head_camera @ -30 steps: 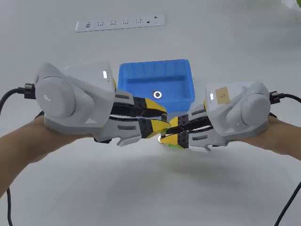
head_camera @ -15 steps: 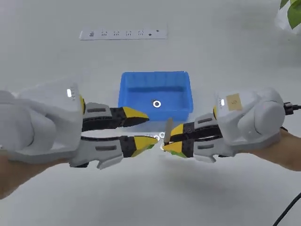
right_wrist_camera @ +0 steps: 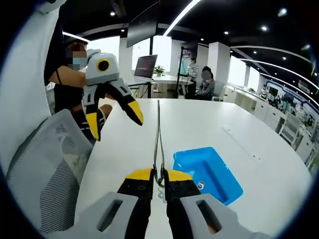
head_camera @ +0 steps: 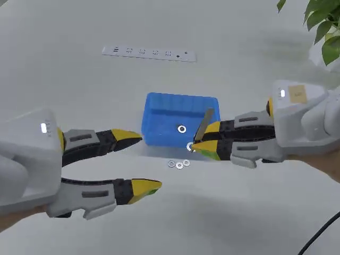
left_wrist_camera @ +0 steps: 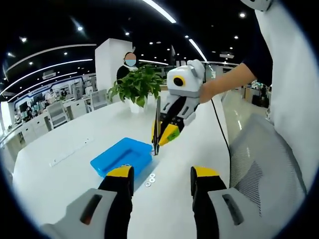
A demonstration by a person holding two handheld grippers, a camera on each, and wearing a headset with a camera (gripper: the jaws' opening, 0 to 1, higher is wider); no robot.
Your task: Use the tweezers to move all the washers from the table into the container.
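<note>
Three small flat metal washers (head_camera: pixel 179 164) lie close together on the white table (head_camera: pixel 239 212), just on the near side of the shallow blue plastic container (head_camera: pixel 159 109). A fourth washer (head_camera: pixel 182 129) already rests on the floor of this container. I judge that the task is only partly done, and that the step in hand is the approach to the group on the table for another pick.

The right gripper (head_camera: pixel 197 147) reaches in from the right, with its jaws pressed together on the thin metal tweezers (head_camera: pixel 204 125). The tweezers stand tilted: the upper end leans to the far right, and the lower end points down at the table, just to the right of the three washers and beside the near wall of the container. In the right gripper view the two arms of the tweezers show only a narrow slit between them, so they look nearly closed. A small pale spot sits at the lower end, but I cannot tell if it is a washer that is held.

The left gripper (head_camera: pixel 150 162) is at the near left, apart from the washers. It points to the right, its jaws are spread wide and nothing is between them.

The next move probably calls for lowering the tips onto one washer. These washers are thin and flat, so the tips should take the rim gently or the washer may slip.
</note>
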